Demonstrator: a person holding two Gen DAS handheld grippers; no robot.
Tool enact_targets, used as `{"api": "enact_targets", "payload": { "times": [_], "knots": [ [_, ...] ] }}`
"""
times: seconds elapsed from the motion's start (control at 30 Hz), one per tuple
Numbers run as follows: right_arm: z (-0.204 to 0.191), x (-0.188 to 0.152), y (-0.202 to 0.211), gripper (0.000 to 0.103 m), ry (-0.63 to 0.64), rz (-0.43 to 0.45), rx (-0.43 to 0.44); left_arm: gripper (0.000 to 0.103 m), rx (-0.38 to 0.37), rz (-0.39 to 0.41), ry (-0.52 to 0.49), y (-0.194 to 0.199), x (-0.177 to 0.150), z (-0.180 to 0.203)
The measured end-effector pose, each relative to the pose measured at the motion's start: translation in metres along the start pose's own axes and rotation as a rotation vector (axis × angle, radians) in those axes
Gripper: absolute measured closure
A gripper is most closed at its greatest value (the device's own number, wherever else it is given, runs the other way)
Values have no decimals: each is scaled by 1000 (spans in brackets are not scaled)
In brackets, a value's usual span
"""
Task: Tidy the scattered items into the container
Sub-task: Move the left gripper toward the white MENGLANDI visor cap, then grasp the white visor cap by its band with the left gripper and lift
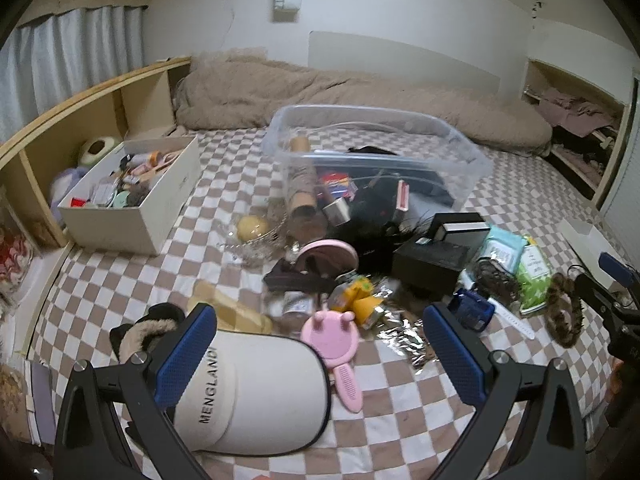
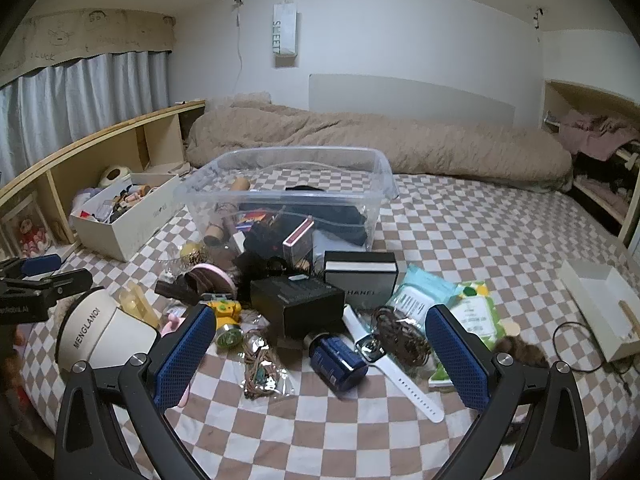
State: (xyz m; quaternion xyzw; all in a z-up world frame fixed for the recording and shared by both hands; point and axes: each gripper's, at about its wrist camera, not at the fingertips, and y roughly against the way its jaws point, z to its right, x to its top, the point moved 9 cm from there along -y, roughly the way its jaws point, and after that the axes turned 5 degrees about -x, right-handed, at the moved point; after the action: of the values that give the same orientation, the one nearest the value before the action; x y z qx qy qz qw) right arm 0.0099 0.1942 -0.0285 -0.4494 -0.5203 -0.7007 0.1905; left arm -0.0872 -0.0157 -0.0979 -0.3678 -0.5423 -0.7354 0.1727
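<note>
A clear plastic bin stands mid-bed with several items inside. Clutter lies in front of it on the checked sheet. My left gripper is open, just above a white "MENGLAND" cap and a pink brush; the cap lies against its left finger. My right gripper is open over a blue jar, a white watch and a foil packet. Behind them sit a black box, a Chanel box and wipes packs.
A white cardboard box of odds and ends sits at the left beside a wooden shelf. A beige duvet runs along the back. A shallow white box and a black cable lie at the right.
</note>
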Motion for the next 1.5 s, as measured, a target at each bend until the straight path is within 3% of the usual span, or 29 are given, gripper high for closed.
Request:
{"api": "enact_targets", "payload": {
  "times": [0.3, 0.5, 0.67, 0.7, 0.77, 0.87, 1.2, 1.23, 1.37, 1.5],
  "knots": [
    [-4, -23, -21, 0, 2, -49, 26, 0, 29, -55, 60, -9, -16, -44],
    [-8, -36, -35, 0, -40, -57, 87, 0, 54, -68, 112, -8, -24, -78],
    [-6, -41, -40, 0, -111, -23, 119, 2, 49, -152, 212, -15, -42, -108],
    [-7, -43, -41, 0, -115, -18, 116, 5, 46, -170, 222, -17, -45, -111],
    [-9, -47, -45, 0, -105, -26, 119, 22, 39, -216, 227, -22, -54, -115],
    [-14, -54, -52, 0, -87, -53, 131, 31, 22, -272, 238, -29, -64, -116],
    [-24, -68, -58, 0, -64, -96, 177, 37, -31, -388, 215, -50, -83, -106],
    [-25, -70, -58, 0, -64, -104, 190, 50, -35, -397, 212, -53, -85, -105],
    [-24, -76, -58, 0, -63, -117, 198, 69, -16, -413, 199, -57, -89, -108],
    [-9, -81, -58, 0, -88, -121, 197, 78, -78, -381, 220, -52, -85, -108]
  ]
}}
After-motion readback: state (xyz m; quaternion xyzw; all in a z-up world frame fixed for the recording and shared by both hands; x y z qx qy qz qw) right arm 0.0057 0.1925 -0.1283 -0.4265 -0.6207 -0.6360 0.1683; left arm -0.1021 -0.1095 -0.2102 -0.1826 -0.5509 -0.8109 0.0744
